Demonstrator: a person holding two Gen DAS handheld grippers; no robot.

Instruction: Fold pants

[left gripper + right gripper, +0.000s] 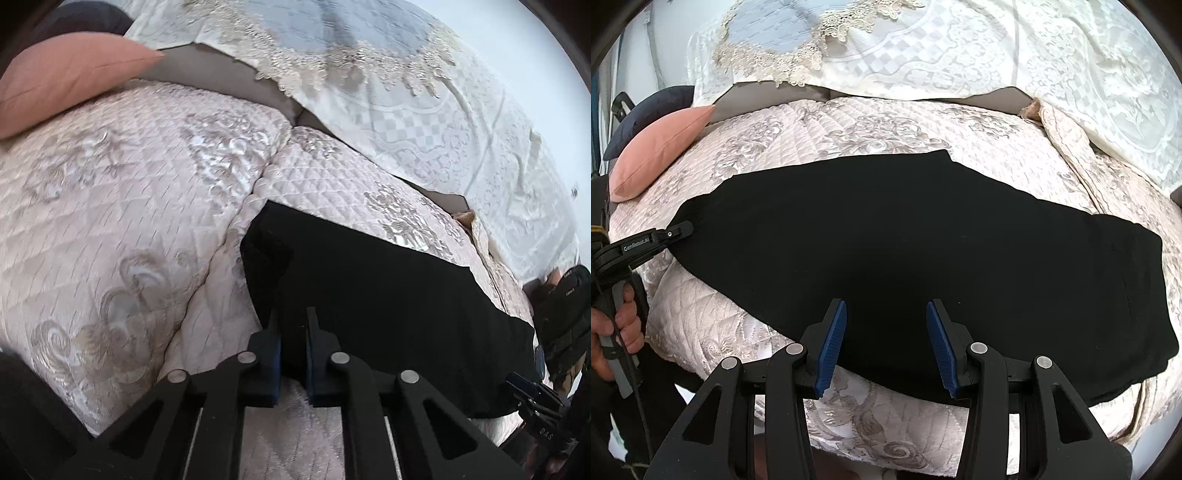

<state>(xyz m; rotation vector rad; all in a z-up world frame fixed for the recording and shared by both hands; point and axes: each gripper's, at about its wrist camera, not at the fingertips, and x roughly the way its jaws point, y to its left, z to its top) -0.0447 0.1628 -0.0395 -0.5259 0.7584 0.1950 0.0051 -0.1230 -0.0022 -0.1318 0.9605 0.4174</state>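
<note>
My left gripper (293,325) pinching the black pants' (905,240) edge on the quilted cover (110,221), my right gripper (886,332) wide above them

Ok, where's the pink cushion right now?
The plain pink fabric cushion lies at the right wrist view's upper left, on the quilted bedspread, beyond the black pants.

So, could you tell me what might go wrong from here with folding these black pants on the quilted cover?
1. The left gripper has its jaws nearly shut at the narrow end of the black fabric pants; if they caught only the top layer, the lift may separate the layers.
2. The right gripper hangs open, pinning nothing, so the pants could slide across the shiny quilted pink cover.
3. The cover bulges unevenly, so creases may set crooked.
</note>
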